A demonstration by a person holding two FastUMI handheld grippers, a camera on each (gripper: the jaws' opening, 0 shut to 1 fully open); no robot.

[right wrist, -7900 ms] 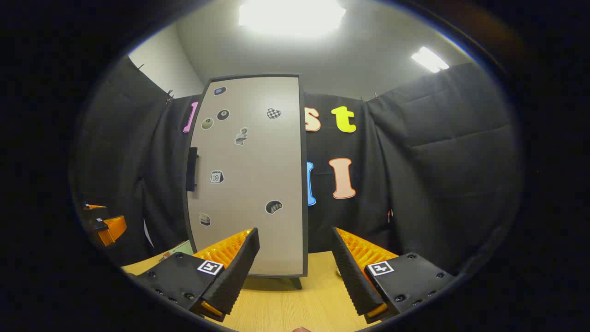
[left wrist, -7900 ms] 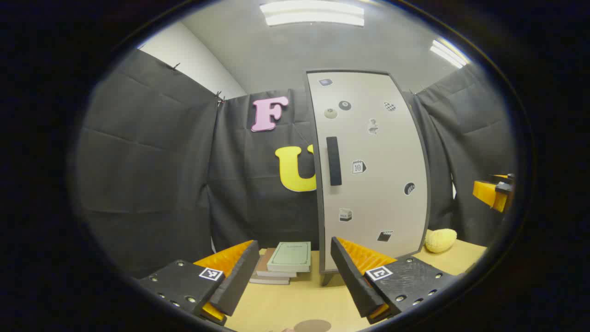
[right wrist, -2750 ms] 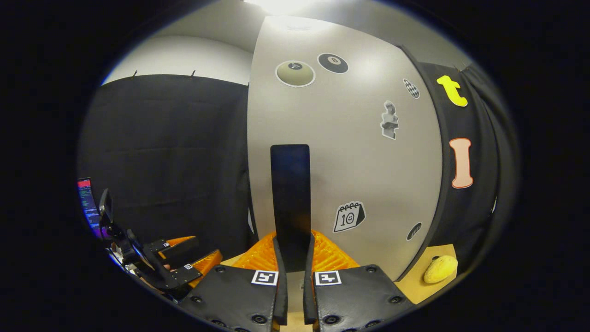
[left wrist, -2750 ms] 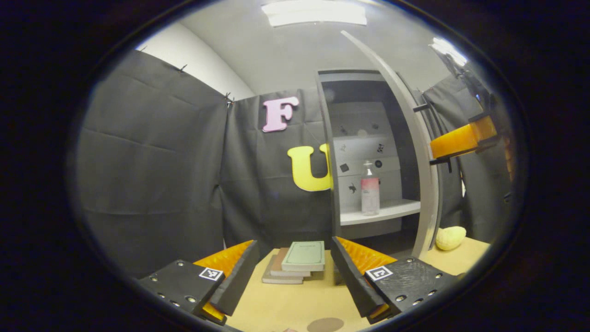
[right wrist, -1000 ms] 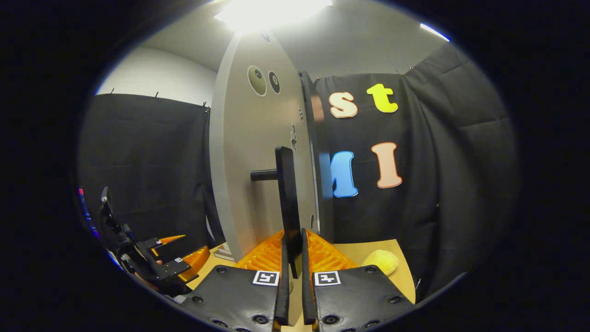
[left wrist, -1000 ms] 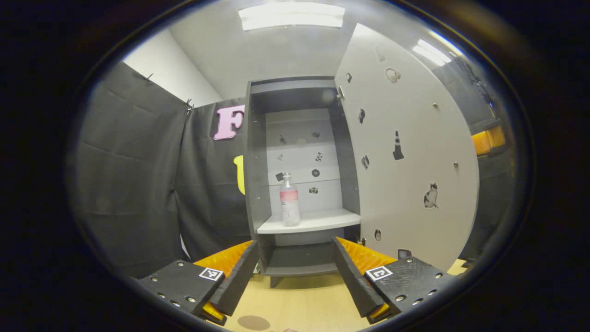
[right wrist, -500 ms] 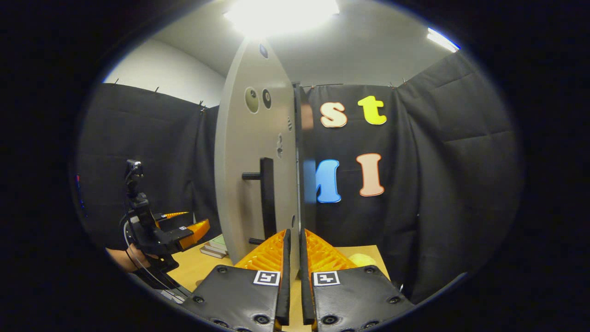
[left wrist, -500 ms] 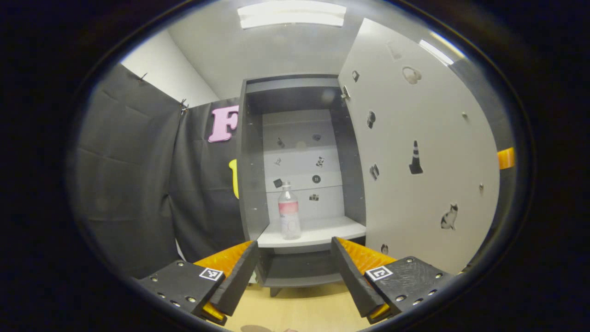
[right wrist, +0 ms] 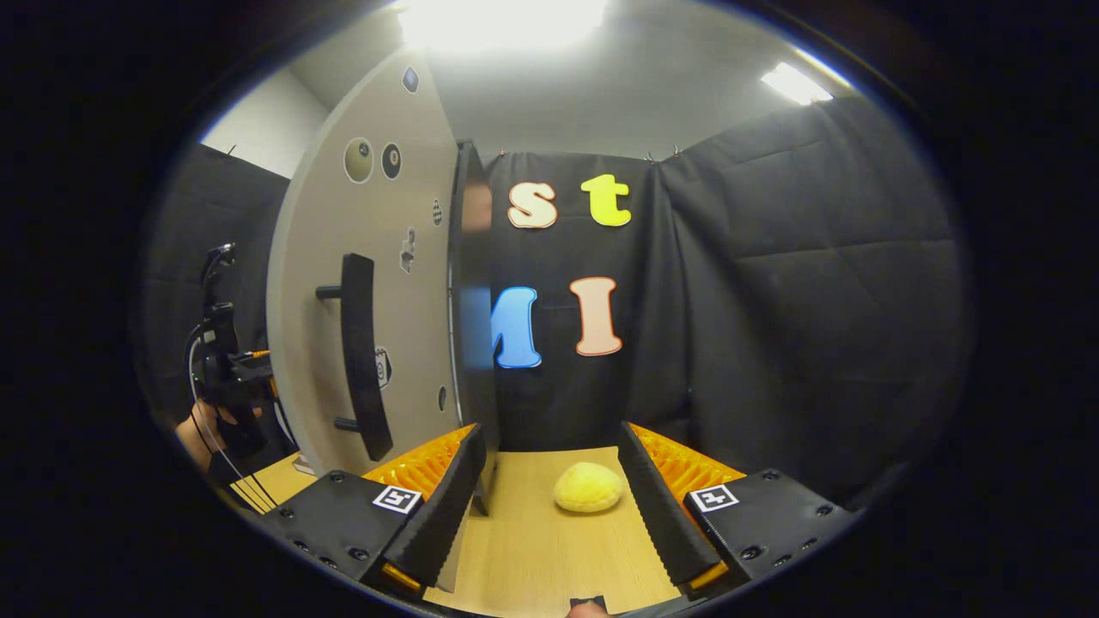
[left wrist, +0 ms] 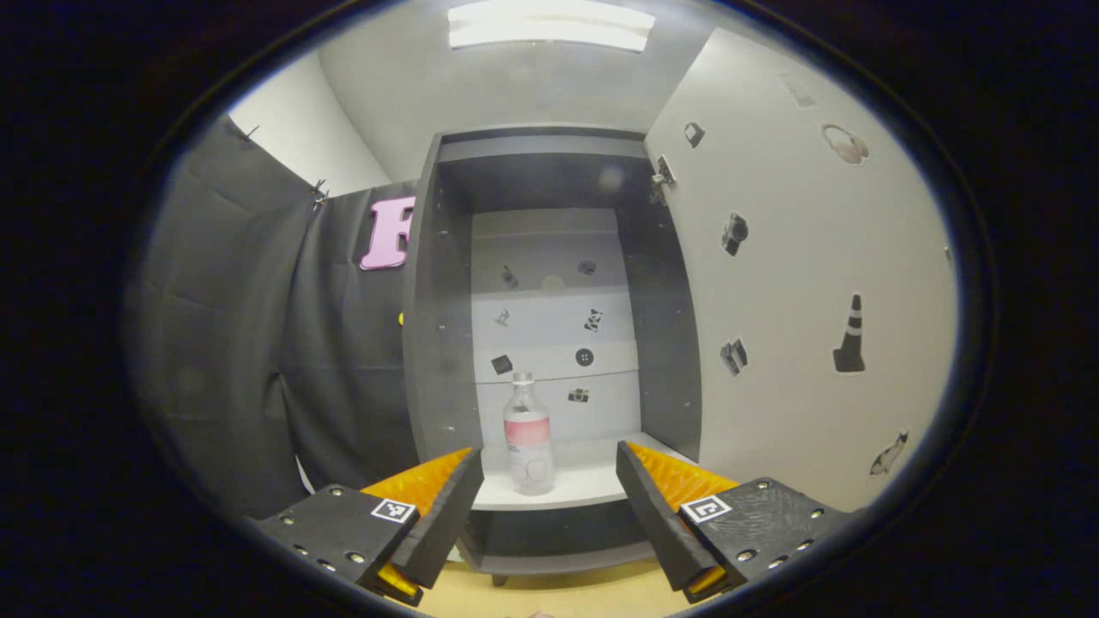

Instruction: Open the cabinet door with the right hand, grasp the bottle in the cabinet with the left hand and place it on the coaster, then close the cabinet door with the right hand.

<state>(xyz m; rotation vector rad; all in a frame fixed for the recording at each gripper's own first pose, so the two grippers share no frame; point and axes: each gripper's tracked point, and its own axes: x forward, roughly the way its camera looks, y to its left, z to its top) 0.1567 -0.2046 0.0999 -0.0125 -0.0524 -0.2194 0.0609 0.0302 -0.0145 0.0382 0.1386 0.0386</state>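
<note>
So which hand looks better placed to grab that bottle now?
The left. Its gripper is open and faces the bottle on the shelf of the open cabinet. The right gripper faces the table outside the door.

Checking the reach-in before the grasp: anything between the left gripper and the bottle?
Nothing visible. The cabinet door is swung wide to the right, and the bottle stands alone on the shelf, straight ahead of the open left gripper.

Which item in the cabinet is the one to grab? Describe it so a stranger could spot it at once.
Start at the tall grey cabinet with its door swung open. On its pale shelf stands the bottle, upright, clear, with a pink label band. Everything else inside is flat stickers on the back wall.
</note>
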